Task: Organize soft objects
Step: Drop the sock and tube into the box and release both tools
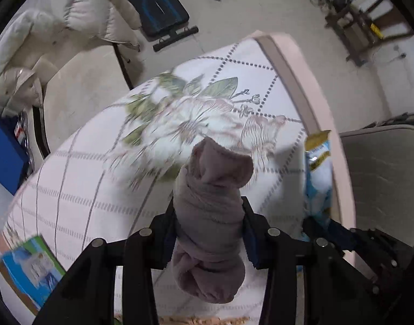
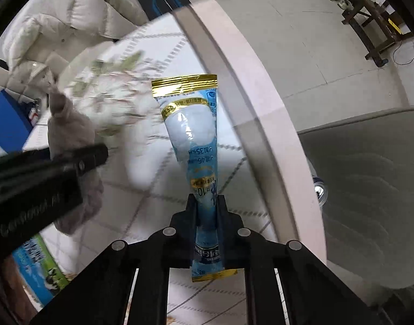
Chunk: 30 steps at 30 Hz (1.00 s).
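Rolled mauve towel (image 1: 209, 216) sits clamped in your left hand-held gripper (image 1: 209, 224), long axis running forward toward 12 o'clock above the floral quilt (image 1: 98, 189). Your right hand-held gripper (image 2: 207, 233) pinches a blue pouch (image 2: 192, 135) likewise; the towel lies at its 9 o'clock. Pouch print legible: "35%", "10".

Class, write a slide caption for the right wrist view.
Right gripper holds a blue-and-gold pouch above the floral quilt.
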Available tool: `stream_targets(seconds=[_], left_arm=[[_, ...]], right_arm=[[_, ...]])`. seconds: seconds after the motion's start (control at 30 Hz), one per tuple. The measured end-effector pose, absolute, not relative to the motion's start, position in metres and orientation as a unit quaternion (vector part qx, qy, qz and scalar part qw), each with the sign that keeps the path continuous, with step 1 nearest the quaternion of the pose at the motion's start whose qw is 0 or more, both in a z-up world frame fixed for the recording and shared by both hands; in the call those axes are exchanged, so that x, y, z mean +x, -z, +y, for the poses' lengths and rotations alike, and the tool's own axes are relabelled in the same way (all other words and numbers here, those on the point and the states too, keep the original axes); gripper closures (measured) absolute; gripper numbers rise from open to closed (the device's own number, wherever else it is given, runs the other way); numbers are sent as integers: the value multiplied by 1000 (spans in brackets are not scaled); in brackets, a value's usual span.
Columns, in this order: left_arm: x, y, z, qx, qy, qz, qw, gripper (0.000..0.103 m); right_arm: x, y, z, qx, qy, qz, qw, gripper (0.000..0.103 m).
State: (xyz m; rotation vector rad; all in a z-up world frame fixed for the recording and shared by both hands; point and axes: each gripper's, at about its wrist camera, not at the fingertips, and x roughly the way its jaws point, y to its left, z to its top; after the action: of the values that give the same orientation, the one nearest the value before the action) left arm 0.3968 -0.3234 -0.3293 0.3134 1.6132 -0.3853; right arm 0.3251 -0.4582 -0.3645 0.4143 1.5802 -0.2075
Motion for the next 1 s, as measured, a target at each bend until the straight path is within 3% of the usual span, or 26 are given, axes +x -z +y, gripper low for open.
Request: stream_targets(seconds=[0.3, 0.53, 0.73, 1.0], left_arm=[[346, 217, -168, 62, 155, 651, 740, 64], [314, 181, 4, 31, 71, 642, 763, 64], [314, 203, 136, 19, -14, 669, 743, 64], [346, 270, 216, -5, -15, 708, 706, 64]], right_arm=[[282, 273, -348, 191, -10, 660, 726, 89], [269, 225, -203, 188, -109, 652, 726, 89], [277, 202, -85, 146, -146, 655, 726, 89], [304, 247, -2, 97, -101, 690, 710, 89]])
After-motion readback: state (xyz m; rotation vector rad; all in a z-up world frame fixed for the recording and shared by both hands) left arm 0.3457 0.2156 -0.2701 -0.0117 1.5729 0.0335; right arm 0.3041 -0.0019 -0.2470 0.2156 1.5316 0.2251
